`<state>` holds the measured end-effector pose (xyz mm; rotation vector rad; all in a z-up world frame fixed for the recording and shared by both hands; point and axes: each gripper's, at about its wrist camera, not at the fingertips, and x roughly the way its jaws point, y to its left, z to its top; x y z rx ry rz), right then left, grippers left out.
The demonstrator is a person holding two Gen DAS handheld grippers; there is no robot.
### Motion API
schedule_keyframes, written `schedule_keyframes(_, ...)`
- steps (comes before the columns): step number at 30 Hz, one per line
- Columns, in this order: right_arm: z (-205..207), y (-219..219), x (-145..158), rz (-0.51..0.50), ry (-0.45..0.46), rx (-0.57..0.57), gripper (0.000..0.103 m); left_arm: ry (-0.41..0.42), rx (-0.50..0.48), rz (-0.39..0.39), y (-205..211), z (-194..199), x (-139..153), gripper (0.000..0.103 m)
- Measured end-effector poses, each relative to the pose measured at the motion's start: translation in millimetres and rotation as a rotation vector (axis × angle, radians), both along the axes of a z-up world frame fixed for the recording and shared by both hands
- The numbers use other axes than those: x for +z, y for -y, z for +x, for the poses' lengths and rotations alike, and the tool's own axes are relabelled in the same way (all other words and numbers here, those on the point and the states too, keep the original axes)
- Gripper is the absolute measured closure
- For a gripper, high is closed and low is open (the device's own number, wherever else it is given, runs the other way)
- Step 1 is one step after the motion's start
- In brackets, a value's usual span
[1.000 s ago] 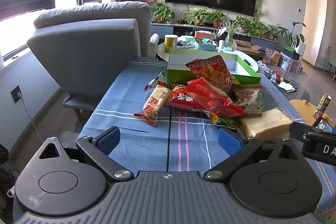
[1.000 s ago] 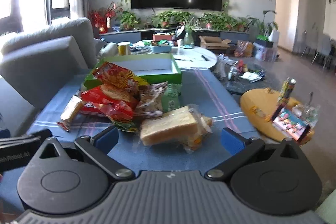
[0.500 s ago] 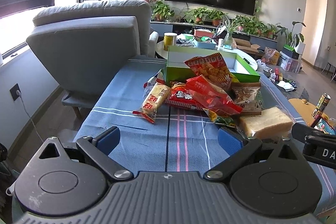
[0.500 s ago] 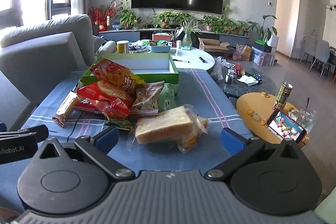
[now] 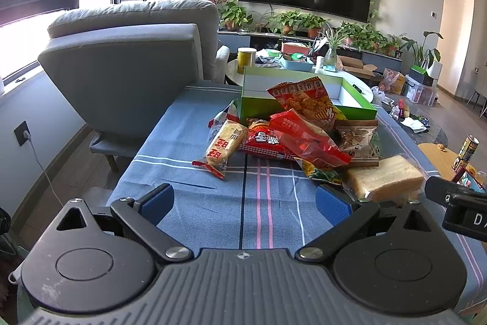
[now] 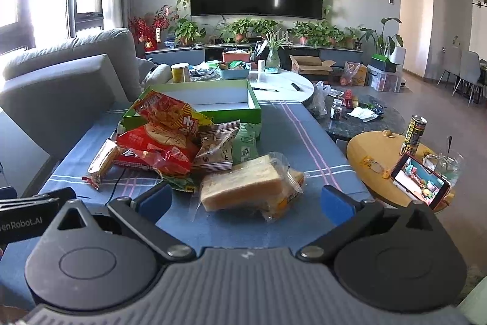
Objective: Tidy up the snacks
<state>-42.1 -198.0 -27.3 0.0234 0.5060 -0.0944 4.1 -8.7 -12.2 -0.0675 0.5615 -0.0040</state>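
Note:
A pile of snack packets (image 5: pixel 292 136) lies on the blue striped tablecloth (image 5: pixel 194 118) in front of an open green box (image 5: pixel 356 108). A bagged sliced bread loaf (image 6: pixel 243 188) lies nearest the right gripper; it also shows in the left wrist view (image 5: pixel 383 181). A yellow rice-cracker packet (image 5: pixel 222 148) lies at the pile's left. My left gripper (image 5: pixel 245 200) is open and empty, short of the pile. My right gripper (image 6: pixel 246 200) is open and empty, its fingers either side of the bread, not touching.
A grey armchair (image 5: pixel 131 63) stands left of the table. A round yellow side table (image 6: pixel 377 160) at the right holds a can (image 6: pixel 412 136), a phone (image 6: pixel 420 181) and a glass. A white coffee table (image 6: pixel 286 87) with clutter lies beyond the box.
Both grippers have risen and drawn slightly back, so the snacks sit a little lower and nearer centre in view. Jaws stay open. No snack has moved.

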Motion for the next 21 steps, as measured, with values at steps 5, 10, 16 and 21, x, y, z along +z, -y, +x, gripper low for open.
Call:
schedule_keyframes(5, 0.3, -1.8, -0.9, -0.005, -0.002, 0.008, 0.012, 0.001, 0.001, 0.003, -0.4, -0.1, 0.0, 0.003)
schedule_keyframes(10, 1.1, -1.5, -2.7, 0.001, -0.007, 0.016, 0.012, 0.008, -0.003, 0.01, 0.5, -1.2, 1.3, 0.003)
schedule_keyframes(16, 7.5, 4.8, -5.9, 0.01, -0.014, 0.001, 0.012, 0.007, -0.076, 0.001, 8.8, 3.8, -1.5, 0.01)
schedule_keyframes(21, 28.2, 20.4, -7.7, 0.032, -0.025, -0.008, 0.012, -0.025, -0.183, -0.026, 30.0, 24.9, -10.2, 0.017)
